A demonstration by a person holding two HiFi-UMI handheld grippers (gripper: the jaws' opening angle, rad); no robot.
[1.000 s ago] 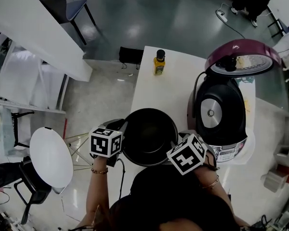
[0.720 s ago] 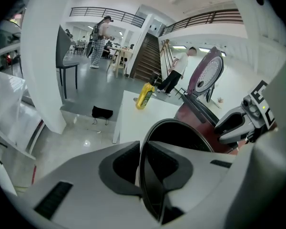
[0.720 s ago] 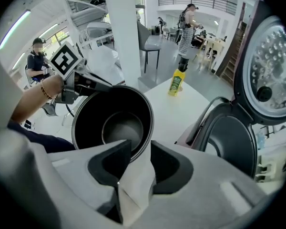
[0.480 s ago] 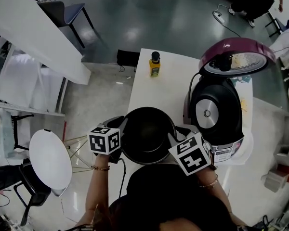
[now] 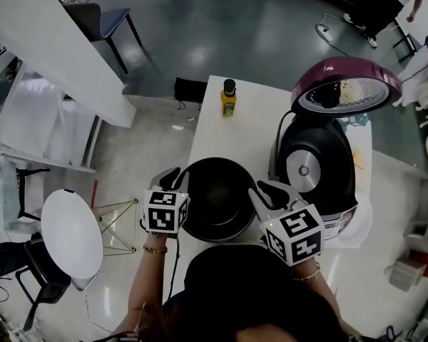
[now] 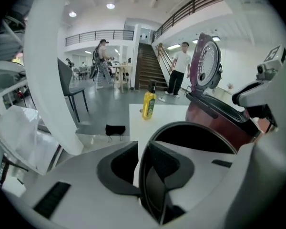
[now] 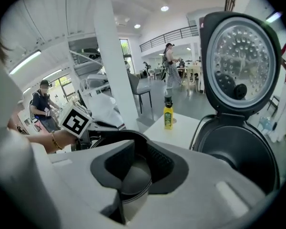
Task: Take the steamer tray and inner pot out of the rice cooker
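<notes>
Standing over the white table [image 5: 239, 130], the person has both tools at the black inner pot [image 5: 220, 194]. The pot sits upright on the tabletop just beside the rice cooker [image 5: 321, 173], on the cooker's left as the person faces it. The cooker's purple lid [image 5: 346, 87] is tipped up at the far side of its body. The round silver disc at the bottom of its open well is in plain sight.

The left gripper [image 5: 170, 179] is at the side of the pot turned away from the cooker. Its jaws are narrow, one inside the pot and one outside, with the rim running edge-on between them. A thin strip of white tabletop shows between the outer pad [image 6: 117, 168] and the rim, so the hold looks slack rather than tight.

The right gripper [image 5: 264, 189] is in the space between pot and cooker, over the pot's rim on that side. Its jaws have just been closing and now stand narrow. The pot shows through the slot between them, yet neither pad seems to press on it.

A yellow bottle [image 5: 229, 98] stands upright near the table's far edge, well apart from the cooker and beyond the pot.
</notes>
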